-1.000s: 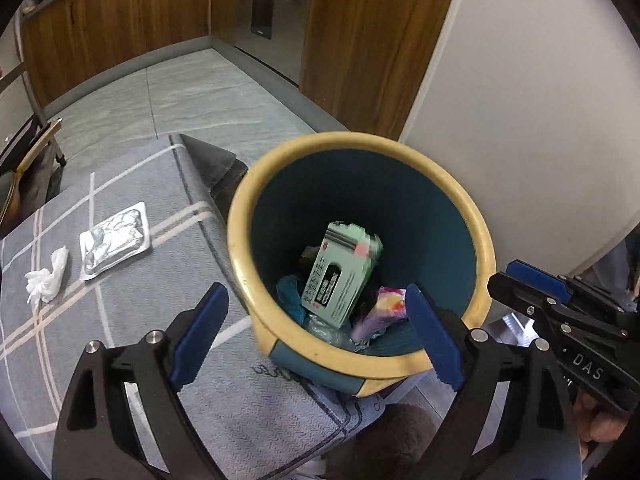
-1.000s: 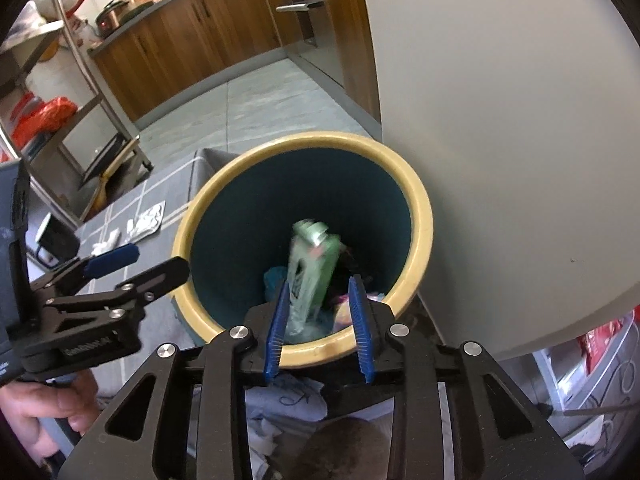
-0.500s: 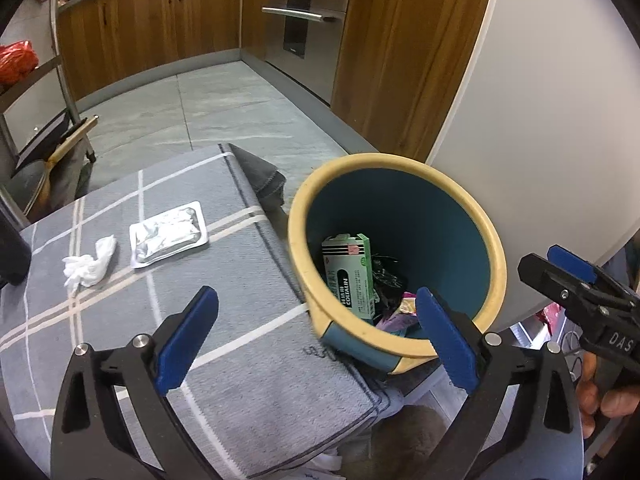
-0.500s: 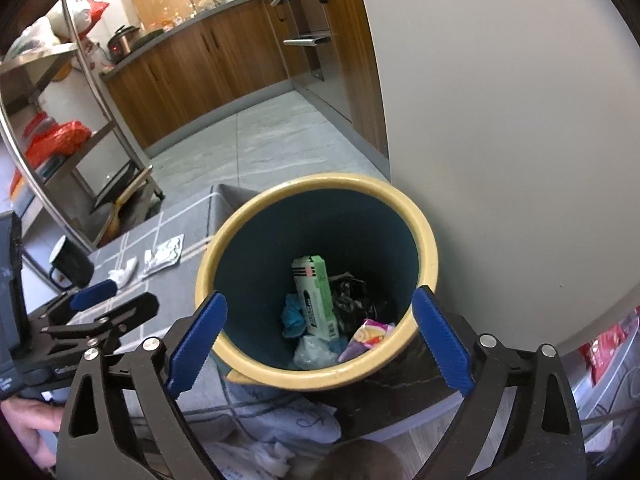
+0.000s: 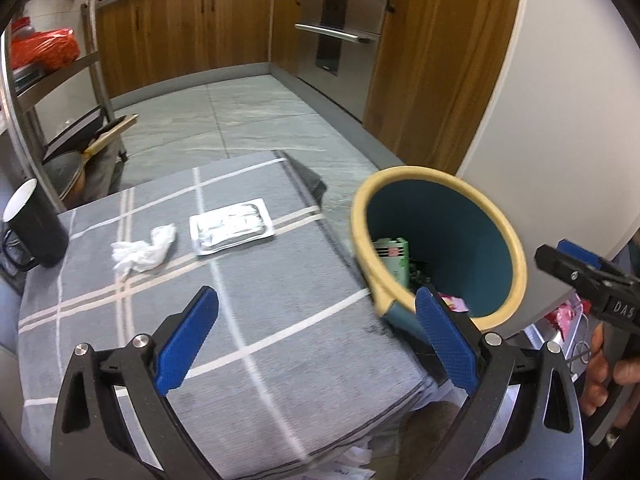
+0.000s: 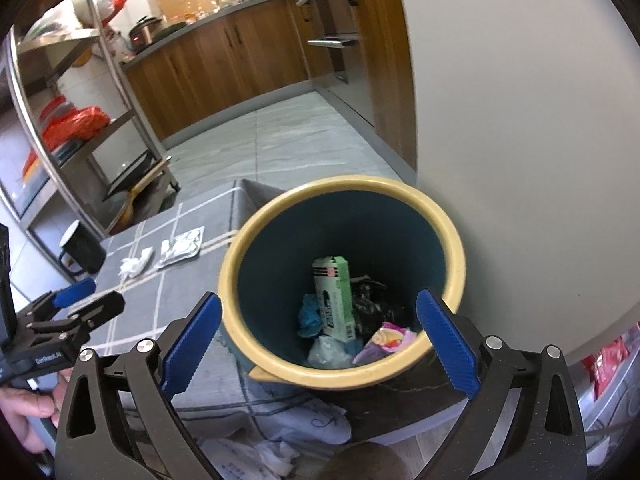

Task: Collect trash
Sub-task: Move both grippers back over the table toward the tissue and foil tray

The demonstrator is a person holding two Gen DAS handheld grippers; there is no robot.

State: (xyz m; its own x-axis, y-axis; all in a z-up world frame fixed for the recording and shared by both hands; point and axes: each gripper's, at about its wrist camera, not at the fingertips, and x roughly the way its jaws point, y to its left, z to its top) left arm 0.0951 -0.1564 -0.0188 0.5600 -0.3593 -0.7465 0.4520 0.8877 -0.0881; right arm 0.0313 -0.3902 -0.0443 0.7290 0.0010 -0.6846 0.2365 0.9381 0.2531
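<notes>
A teal bin with a yellow rim (image 6: 448,236) (image 5: 514,248) stands at the right end of the grey checked table (image 5: 280,292). Inside it lie a green box (image 6: 332,296), a pink wrapper (image 6: 386,340) and other scraps. A silver blister pack (image 5: 231,231) (image 6: 180,247) and a crumpled white tissue (image 5: 144,249) (image 6: 134,266) lie on the table. My left gripper (image 5: 316,340) is open and empty above the table, left of the bin. My right gripper (image 6: 318,344) is open and empty above the bin's near rim.
A black mug (image 5: 34,228) (image 6: 82,249) stands at the table's left edge. A metal shelf rack (image 6: 60,132) stands beyond it. Wooden cabinets (image 5: 192,32) and an oven (image 5: 340,28) line the far wall. A white wall (image 6: 520,120) stands right behind the bin.
The right gripper opened and the green box dropped into the bin. Both grippers pulled back and up. The left one swung left over the table.
</notes>
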